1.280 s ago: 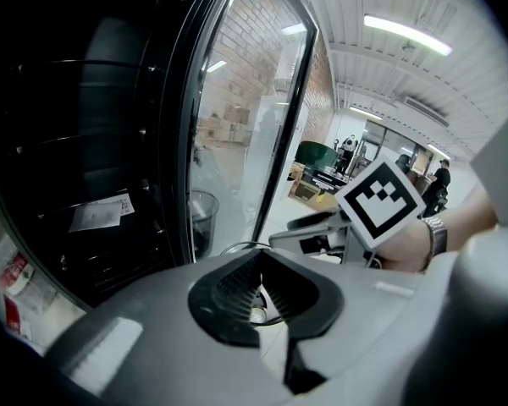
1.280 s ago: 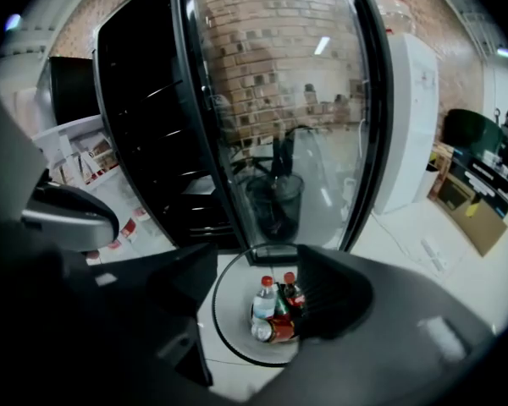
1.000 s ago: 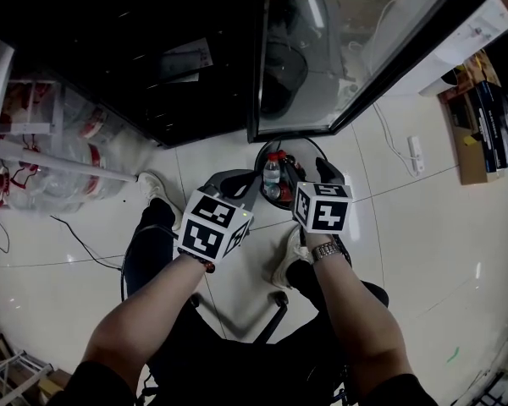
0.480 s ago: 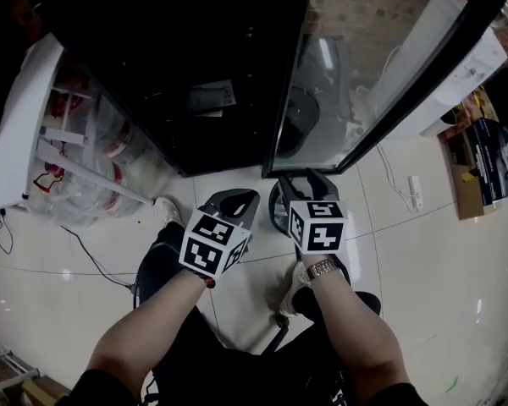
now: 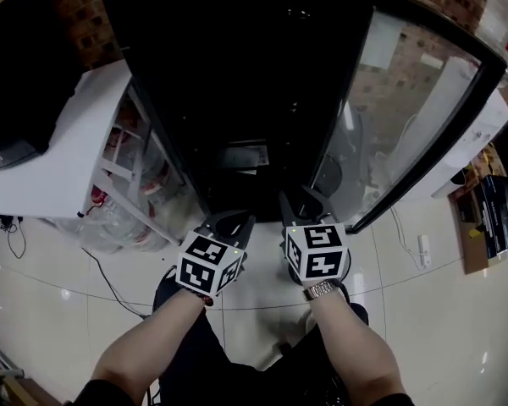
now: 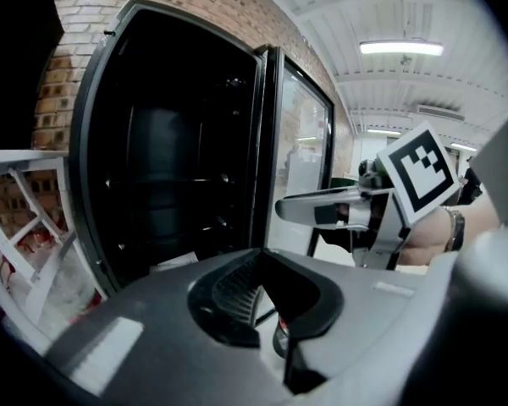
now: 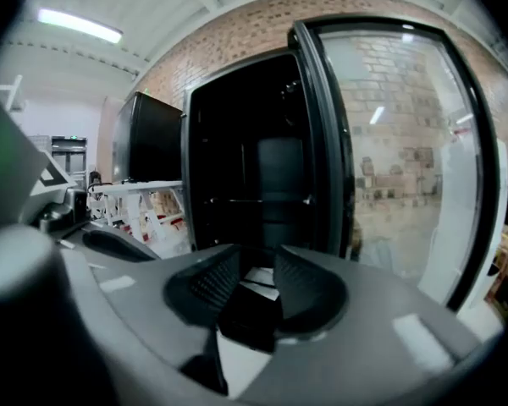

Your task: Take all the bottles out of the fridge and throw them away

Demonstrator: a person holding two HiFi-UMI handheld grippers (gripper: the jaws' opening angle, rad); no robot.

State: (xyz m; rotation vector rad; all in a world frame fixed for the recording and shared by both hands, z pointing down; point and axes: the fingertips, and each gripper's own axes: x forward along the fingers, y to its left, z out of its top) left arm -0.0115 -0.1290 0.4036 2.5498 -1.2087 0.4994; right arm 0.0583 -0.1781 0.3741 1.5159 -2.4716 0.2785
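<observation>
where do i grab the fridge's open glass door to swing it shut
Probably best to grip the glass door by its black frame on the free edge, the side away from the hinge. The door stands swung wide to the right of the fridge, so come at that edge from the room side and pinch across the frame's thickness. The flat pane gives nothing to pinch.

I have both bare forearms stretched forward side by side, the left forearm (image 5: 144, 345) angling in from the left, the right forearm (image 5: 349, 345) running straighter. Each hand-held gripper points ahead and slightly down, its marker cube on top. The left hand-held gripper (image 5: 231, 221) has its jaw tips together and holds nothing. The right hand-held gripper (image 5: 299, 201) has just been closing; its jaws stand a little apart with nothing between them. The two are near each other, not touching.
</observation>
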